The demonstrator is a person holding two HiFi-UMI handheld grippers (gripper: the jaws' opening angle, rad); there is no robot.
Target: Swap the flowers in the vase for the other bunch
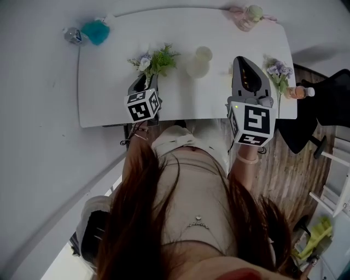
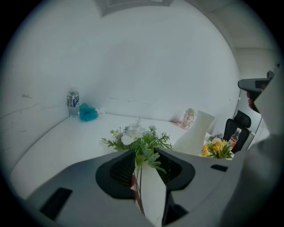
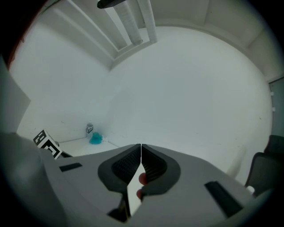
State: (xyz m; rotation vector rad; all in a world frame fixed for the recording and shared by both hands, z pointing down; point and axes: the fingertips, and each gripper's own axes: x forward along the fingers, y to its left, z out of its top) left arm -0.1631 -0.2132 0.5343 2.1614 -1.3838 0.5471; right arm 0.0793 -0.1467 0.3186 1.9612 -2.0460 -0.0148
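Note:
A bunch of white flowers with green leaves (image 1: 156, 60) lies on the white table (image 1: 106, 82), left of a white vase (image 1: 198, 64) whose mouth shows nothing in it. My left gripper (image 1: 147, 80) reaches over the bunch's stem end. In the left gripper view the thin stems (image 2: 138, 177) run between the parted jaws along the left pad, which do not press on them; the blooms (image 2: 134, 132) lie just beyond the left gripper (image 2: 145, 153). A second bunch, purple (image 1: 279, 70) with yellow blooms (image 2: 216, 147), lies right of the vase (image 2: 195, 133). My right gripper (image 1: 241, 60) hovers between vase and purple bunch, shut and empty (image 3: 141, 146).
A teal fluffy object (image 1: 96, 31) and a small water bottle (image 1: 73, 35) sit at the table's far left corner. A pink item (image 1: 249, 15) is at the far right. A drink bottle (image 1: 299, 92) lies at the right edge, near a black chair (image 1: 328, 104).

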